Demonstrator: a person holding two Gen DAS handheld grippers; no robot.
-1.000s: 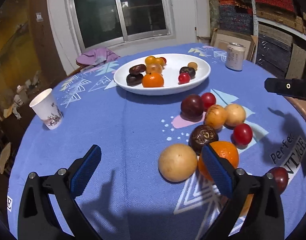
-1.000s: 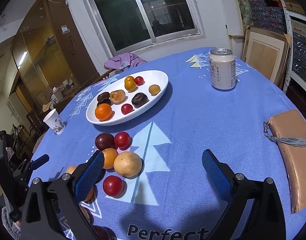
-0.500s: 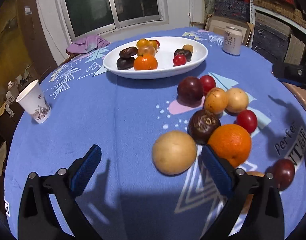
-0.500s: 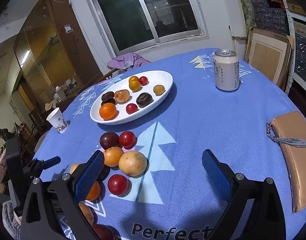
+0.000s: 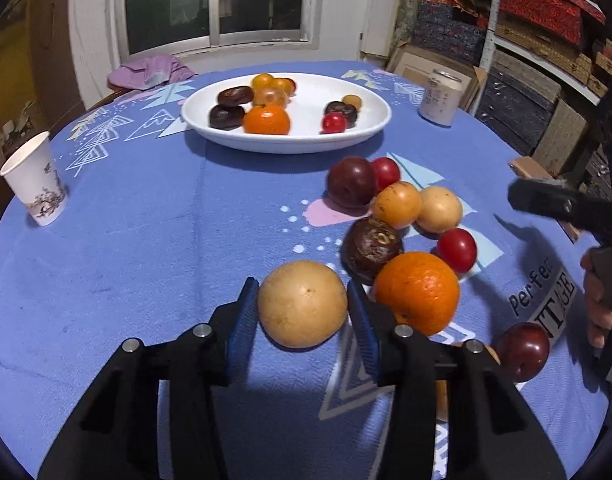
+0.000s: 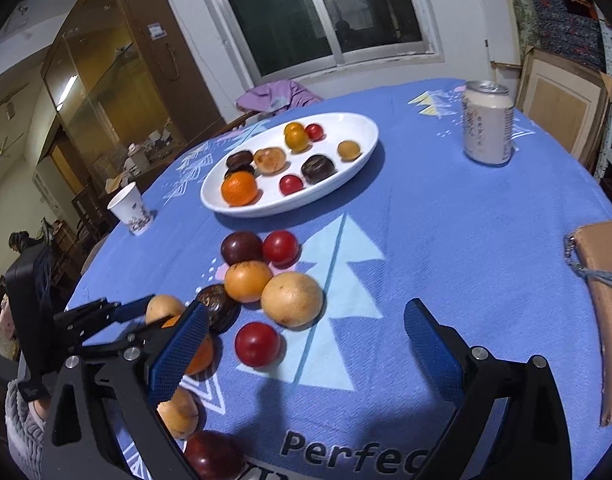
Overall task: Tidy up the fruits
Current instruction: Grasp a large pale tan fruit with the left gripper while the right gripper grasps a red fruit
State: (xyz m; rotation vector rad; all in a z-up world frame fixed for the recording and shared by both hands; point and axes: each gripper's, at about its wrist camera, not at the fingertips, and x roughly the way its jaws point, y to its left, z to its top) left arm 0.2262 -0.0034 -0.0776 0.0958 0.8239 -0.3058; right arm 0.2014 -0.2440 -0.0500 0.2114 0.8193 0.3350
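Left gripper point(image 5: 302, 312) closing around round tan-yellow fruit point(image 5: 302, 304), just beside big orange point(image 5: 417, 292); right gripper point(image 6: 306, 344) spread, empty.

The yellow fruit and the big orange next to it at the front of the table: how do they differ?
The yellow fruit is pale tan and smooth; the orange is bright and dimpled. The yellow fruit sits between the blue pads of the left claw, whose jaws are closing on it; the orange lies just outside that claw, ungripped. Both are round, similar in size, and rest on the blue tablecloth, not on the white plate.
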